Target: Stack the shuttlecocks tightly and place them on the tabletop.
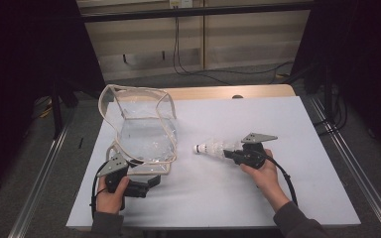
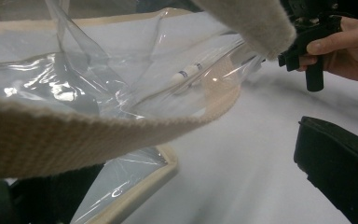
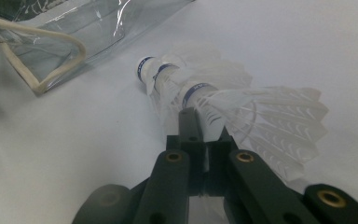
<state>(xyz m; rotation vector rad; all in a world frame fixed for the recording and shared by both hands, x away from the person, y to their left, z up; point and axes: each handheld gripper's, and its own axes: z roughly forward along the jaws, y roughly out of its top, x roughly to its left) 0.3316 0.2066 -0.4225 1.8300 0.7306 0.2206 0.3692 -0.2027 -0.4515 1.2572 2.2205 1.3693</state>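
A clear plastic bag (image 1: 144,124) with cream trim stands open at the left of the white tabletop. My left gripper (image 1: 146,182) is at the bag's near bottom corner, and its jaws stand wide apart. In the left gripper view the bag's cream strap (image 2: 98,130) drapes across the left jaw, and my left gripper (image 2: 186,172) pinches nothing. A stack of three white shuttlecocks (image 1: 213,147) with blue-banded corks points toward the bag. My right gripper (image 3: 200,126) is shut on the feather skirt of the shuttlecocks (image 3: 186,84), just right of the bag (image 3: 74,28).
The white board (image 1: 278,198) lies on a wooden table whose far edge (image 1: 228,91) shows behind it. Metal rails (image 1: 347,158) run along both sides. Cables (image 1: 218,72) trail on the floor beyond. Bare board lies right of and behind the right hand.
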